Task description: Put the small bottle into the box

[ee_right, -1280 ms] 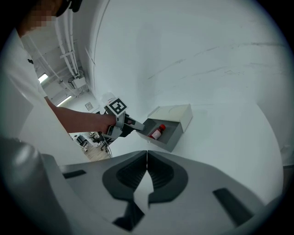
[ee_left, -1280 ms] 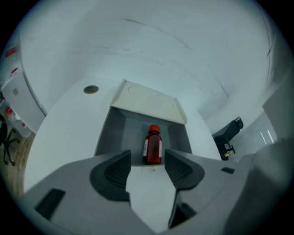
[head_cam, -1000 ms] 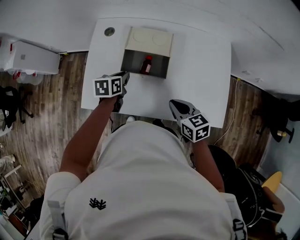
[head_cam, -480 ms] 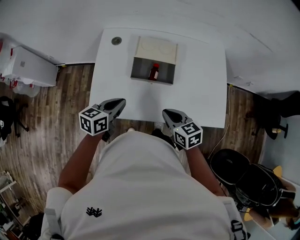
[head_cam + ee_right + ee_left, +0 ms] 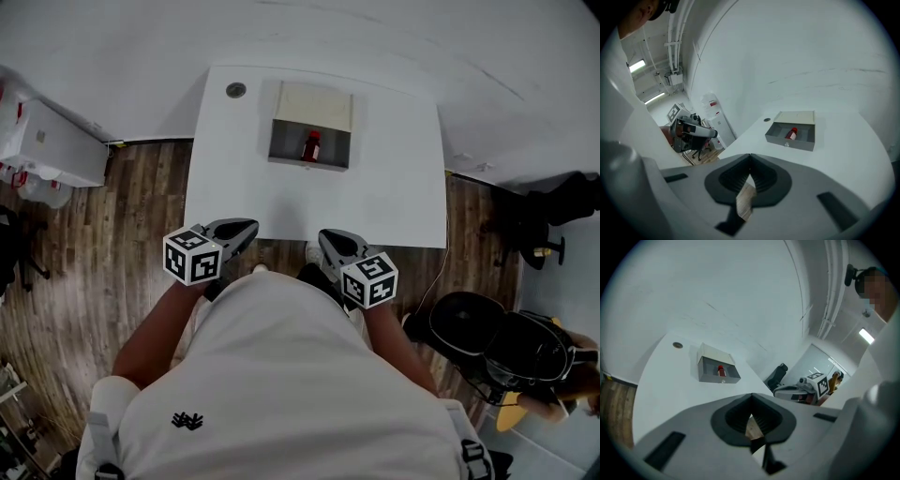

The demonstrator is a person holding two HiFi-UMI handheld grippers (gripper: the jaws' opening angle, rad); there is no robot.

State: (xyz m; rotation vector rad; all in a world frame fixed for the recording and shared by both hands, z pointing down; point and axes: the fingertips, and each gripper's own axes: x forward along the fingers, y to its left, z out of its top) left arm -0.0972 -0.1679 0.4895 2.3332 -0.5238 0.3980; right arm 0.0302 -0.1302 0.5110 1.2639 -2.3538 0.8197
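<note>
We see a white square surface [image 5: 394,187] with a small round grey socket [image 5: 235,90] near its far left corner, standing on a brown wood-plank floor [image 5: 122,206]; a black office chair [image 5: 466,323] sits nearby.

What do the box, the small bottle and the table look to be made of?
Box: matte grey walls with a paler cream lid, likely cardboard or plastic; too small to tell which.
Small bottle: red cap over a dark reddish body, probably plastic or glass.
Table: smooth white top, evenly matte, probably laminate.
</note>
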